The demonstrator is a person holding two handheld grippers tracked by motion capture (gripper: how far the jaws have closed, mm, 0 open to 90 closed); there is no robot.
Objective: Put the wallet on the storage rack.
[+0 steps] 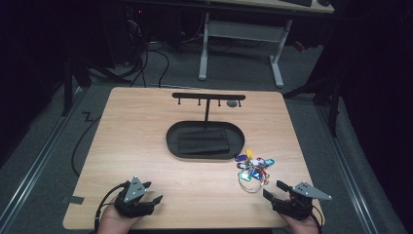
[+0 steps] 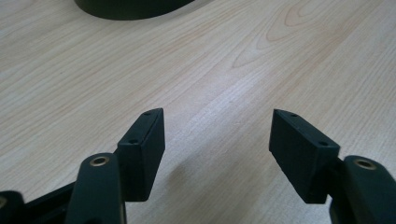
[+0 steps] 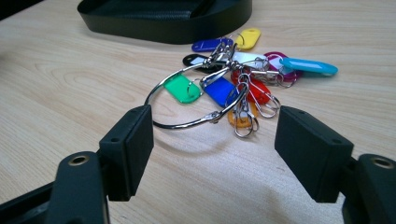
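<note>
Right gripper [image 1: 272,191] spread, nothing between its jaws; key bunch [image 3: 229,79] lies on the table [image 1: 146,146] just ahead of them. Left gripper [image 1: 152,193] spread over bare wood, far from the keys.

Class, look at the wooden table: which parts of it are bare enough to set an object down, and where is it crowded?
Bare wood runs left of the black oval tray, and along the near edge between the left gripper and right gripper. It is crowded right of the tray, where the ring of coloured key tags lies before the right gripper.
</note>
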